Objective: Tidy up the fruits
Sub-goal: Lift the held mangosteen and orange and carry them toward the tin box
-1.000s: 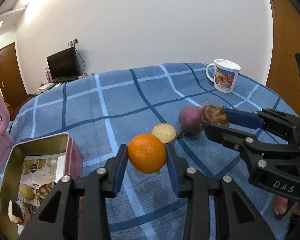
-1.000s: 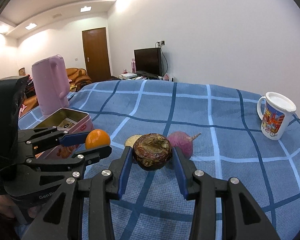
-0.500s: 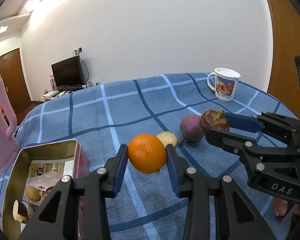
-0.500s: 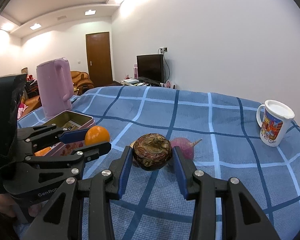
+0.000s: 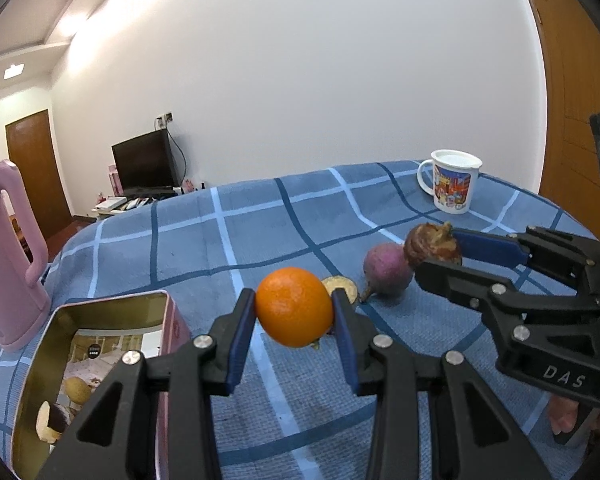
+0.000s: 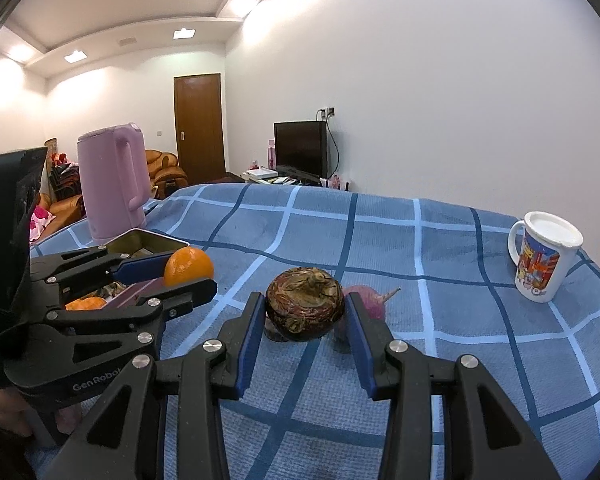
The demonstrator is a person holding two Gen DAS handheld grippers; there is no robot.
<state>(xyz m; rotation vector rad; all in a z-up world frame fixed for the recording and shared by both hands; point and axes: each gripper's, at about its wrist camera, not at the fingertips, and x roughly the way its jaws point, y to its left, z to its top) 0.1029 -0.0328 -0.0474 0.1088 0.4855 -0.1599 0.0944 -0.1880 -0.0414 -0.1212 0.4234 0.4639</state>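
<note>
The left gripper [image 5: 295, 312] is clamped on an orange [image 5: 295, 307], held above the blue checked tablecloth [image 5: 260, 240] beside the open tin [image 5: 56, 360]. The right gripper [image 6: 305, 312] is clamped on a brown mangosteen [image 6: 305, 309], held near the middle of the table. Only the left wrist view looks into the tin, showing small fruits on a printed picture, and a cut half fruit [image 5: 342, 287] beside the purple fruit [image 5: 386, 274]. It reads "DAS" on the right gripper's body; the right wrist view reads "GenRobot", partly cut off, on the left one. A printed mug [image 6: 542, 262] stands near the far right edge.
</note>
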